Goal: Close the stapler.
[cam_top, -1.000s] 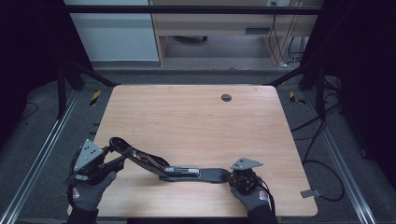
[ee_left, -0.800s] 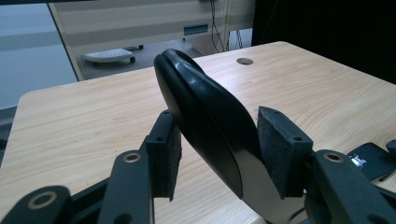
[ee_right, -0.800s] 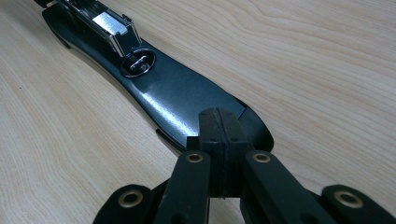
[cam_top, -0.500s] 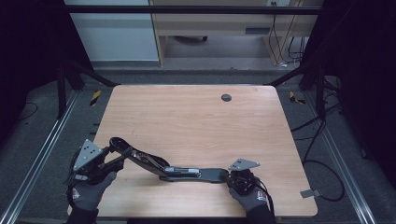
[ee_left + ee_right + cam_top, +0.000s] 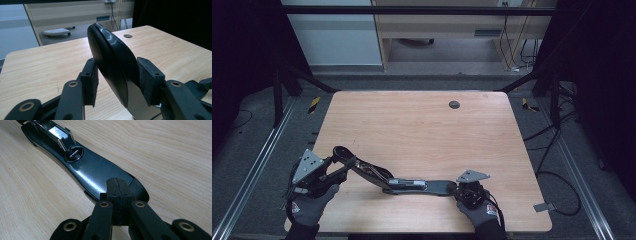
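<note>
The long black plastic-and-chrome stapler [image 5: 397, 181], swung fully open, lies along the near edge of the pale wooden table [image 5: 422, 125], its long axis running left to right between the two hands. Its raised upper arm sits at the left gripper [image 5: 329, 170], whose jaws have just been closing around that rounded black end; the right pad [image 5: 150, 75] touches it, the left shows a gap. The right gripper [image 5: 117, 185], jaws pressed together, bears down on the base's end
</note>
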Action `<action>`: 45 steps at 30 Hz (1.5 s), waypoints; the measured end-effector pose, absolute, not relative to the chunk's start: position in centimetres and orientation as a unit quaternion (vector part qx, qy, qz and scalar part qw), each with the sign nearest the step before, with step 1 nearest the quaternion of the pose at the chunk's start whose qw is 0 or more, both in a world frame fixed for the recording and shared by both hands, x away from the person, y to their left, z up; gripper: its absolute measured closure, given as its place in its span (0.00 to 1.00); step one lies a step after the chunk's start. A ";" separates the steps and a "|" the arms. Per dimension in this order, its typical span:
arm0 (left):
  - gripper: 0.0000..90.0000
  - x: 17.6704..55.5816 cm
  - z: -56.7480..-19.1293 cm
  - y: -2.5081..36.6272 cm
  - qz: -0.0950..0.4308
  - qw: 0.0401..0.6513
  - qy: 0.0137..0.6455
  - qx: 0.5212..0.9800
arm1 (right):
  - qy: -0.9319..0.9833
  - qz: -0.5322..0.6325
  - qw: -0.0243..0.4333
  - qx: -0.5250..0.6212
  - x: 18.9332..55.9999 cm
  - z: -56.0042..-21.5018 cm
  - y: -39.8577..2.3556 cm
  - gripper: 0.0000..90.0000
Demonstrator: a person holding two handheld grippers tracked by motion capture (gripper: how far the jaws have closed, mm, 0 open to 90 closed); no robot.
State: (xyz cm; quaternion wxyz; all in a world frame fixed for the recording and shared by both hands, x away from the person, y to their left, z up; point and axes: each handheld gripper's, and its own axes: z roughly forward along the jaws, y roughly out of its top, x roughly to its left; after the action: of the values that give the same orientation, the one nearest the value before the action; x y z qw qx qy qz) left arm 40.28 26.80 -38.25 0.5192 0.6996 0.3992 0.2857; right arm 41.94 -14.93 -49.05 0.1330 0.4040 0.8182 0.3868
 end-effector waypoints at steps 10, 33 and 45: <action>0.61 40.3 -37.6 25.6 0.286 0.524 0.385 0.704 | 0.818 0.387 0.132 0.406 42.0 -49.1 -14.9 1.00; 0.64 40.4 -36.5 22.4 0.291 0.520 0.353 0.721 | 0.818 0.388 0.135 0.403 42.0 -49.1 -14.9 1.00; 0.64 40.5 -36.2 21.6 0.295 0.511 0.341 0.732 | 0.818 0.387 0.136 0.402 42.0 -49.1 -14.9 1.00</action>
State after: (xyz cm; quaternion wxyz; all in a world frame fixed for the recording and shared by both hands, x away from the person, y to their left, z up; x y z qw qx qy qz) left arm 40.49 21.63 -36.20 0.5111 0.7319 0.3411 0.2946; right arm 41.98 -14.95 -49.09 0.1357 0.4022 0.8185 0.3871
